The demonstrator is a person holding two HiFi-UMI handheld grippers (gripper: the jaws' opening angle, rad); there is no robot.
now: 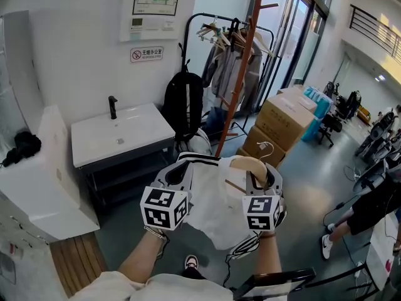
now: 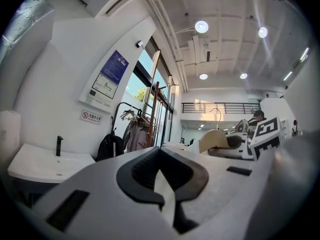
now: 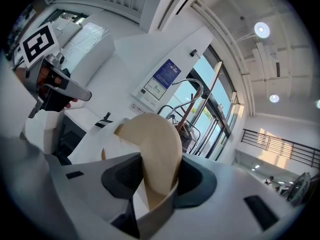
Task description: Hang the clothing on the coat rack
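A white garment (image 1: 216, 199) with a black-striped collar hangs on a wooden hanger (image 1: 250, 166) held between both grippers at chest height. My left gripper (image 1: 178, 179) is shut on a fold of the white cloth (image 2: 167, 194) at the garment's left shoulder. My right gripper (image 1: 263, 182) is shut on the hanger's wooden end (image 3: 155, 149), with cloth draped under it. The coat rack (image 1: 241, 74), a tall brown wooden pole with pegs, stands ahead, beyond the garment and apart from it. It also shows in the left gripper view, where the coat rack (image 2: 152, 114) is far off.
A white sink cabinet (image 1: 119, 137) stands at the left wall, with a black backpack (image 1: 185, 105) beside it. A black clothes rail (image 1: 232, 49) full of garments is behind the pole. Cardboard boxes (image 1: 282, 124) sit at the right, and a person (image 1: 369, 212) stands at the far right.
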